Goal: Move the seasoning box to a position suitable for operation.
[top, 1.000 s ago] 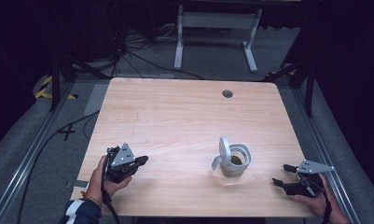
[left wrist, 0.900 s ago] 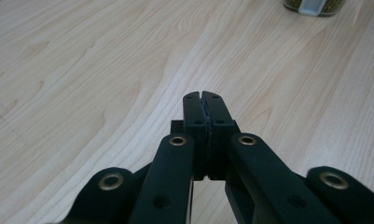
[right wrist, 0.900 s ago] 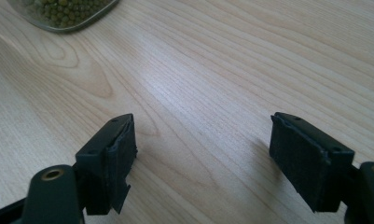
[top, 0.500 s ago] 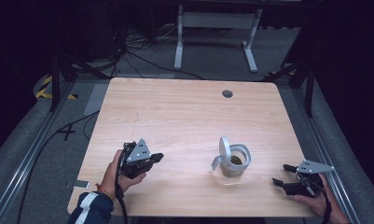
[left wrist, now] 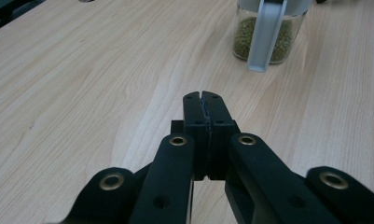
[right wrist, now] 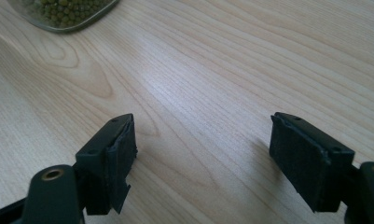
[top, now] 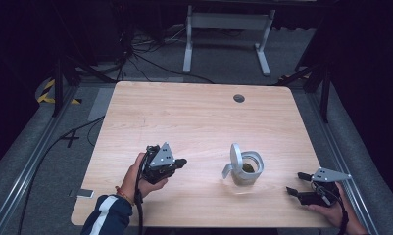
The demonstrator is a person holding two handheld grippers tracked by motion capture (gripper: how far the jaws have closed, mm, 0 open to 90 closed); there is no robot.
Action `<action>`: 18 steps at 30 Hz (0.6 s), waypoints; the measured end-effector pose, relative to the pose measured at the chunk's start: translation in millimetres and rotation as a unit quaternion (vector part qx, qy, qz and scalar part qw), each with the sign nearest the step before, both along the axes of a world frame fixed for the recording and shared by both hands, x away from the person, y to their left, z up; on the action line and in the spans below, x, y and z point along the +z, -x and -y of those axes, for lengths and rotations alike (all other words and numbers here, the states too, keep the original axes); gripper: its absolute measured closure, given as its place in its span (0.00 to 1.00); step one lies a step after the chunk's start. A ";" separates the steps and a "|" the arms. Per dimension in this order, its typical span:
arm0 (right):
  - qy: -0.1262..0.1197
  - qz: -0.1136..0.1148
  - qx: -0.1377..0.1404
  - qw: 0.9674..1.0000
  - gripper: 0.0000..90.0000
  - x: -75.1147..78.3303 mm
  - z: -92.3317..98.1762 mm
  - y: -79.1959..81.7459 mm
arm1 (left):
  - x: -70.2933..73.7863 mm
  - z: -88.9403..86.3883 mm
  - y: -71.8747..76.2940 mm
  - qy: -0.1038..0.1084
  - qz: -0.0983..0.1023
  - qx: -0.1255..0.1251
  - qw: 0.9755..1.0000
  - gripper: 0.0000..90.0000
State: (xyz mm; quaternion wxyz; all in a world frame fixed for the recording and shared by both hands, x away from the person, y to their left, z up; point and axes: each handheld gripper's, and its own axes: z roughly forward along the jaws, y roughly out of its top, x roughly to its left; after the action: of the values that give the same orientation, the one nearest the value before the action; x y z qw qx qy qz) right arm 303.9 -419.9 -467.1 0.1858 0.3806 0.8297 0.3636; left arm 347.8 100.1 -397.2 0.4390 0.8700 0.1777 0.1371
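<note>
We work at a pale wooden table (top: 194, 117) in a dark room, cables on the floor behind. Our left gripper (top: 177, 164) sits low over the wood, its jaws pressed together on nothing, pointing toward the jar (top: 247, 169). The jar stands right of centre, holding green beans (peas, perhaps), its lid (top: 235, 155) tipped up at the rim. A blunt push from those closed jaws could tip the jar and spill it. Our right gripper (top: 299, 184) rests near the table's right edge, jaws spread wide, well apart from the jar.
</note>
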 end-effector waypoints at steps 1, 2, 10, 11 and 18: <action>0.000 0.000 0.000 1.000 0.25 0.0 0.0 0.0 | 0.1 2.0 0.1 0.002 0.001 0.000 1.000 1.00; 0.000 0.000 0.000 1.000 0.25 0.0 0.0 0.0 | 0.8 3.2 0.1 -0.001 0.001 -0.001 1.000 1.00; 0.000 0.000 0.000 1.000 0.25 0.0 0.0 0.0 | 7.2 18.3 -1.8 0.010 0.009 -0.012 1.000 1.00; 0.000 0.000 0.000 1.000 0.25 0.0 0.0 0.0 | 8.0 21.2 -2.1 0.010 0.012 -0.016 1.000 1.00; -0.001 -0.001 0.001 1.000 0.25 0.0 0.2 -0.2 | 13.2 40.1 -6.0 0.022 0.016 -0.033 0.999 1.00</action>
State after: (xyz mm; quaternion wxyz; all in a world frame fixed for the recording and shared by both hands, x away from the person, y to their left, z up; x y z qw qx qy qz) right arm 304.1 -420.1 -467.1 0.1843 0.3800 0.8300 0.3643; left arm 353.8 60.0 -384.0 0.4648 0.8633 0.1454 0.1324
